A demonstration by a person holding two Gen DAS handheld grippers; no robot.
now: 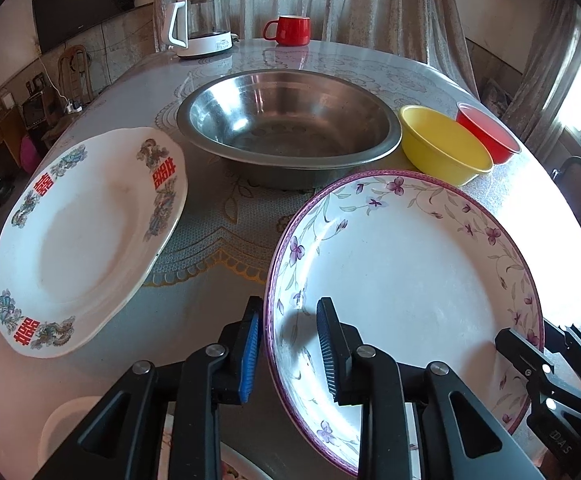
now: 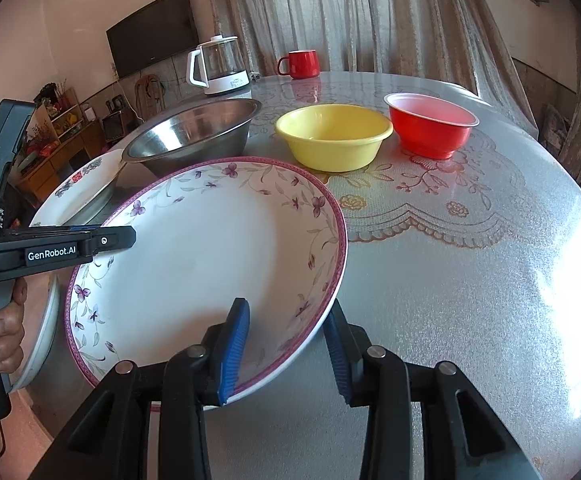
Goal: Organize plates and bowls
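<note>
A white plate with purple flowers and a purple rim (image 1: 402, 264) (image 2: 194, 248) hangs tilted over the table's near edge. My right gripper (image 2: 286, 352) (image 1: 538, 344) is shut on its right rim, one blue pad on the inner face and the other under the rim. My left gripper (image 1: 290, 340) (image 2: 126, 234) straddles the plate's left rim, open, with its pads apart from it. Farther off stand a white plate with red characters (image 1: 90, 240) (image 2: 86, 184), a steel bowl (image 1: 286, 128) (image 2: 194, 128), a yellow bowl (image 1: 442, 148) (image 2: 334, 136) and a red bowl (image 1: 490, 132) (image 2: 430, 124).
A round table (image 2: 450, 280) with a lace-patterned cover bears everything. At its far edge stand a glass kettle (image 1: 202, 24) (image 2: 222, 64) and a red mug (image 1: 290, 30) (image 2: 300, 64). Another white plate (image 2: 46, 328) lies beneath the flowered one, beside a person's hand (image 2: 2, 340).
</note>
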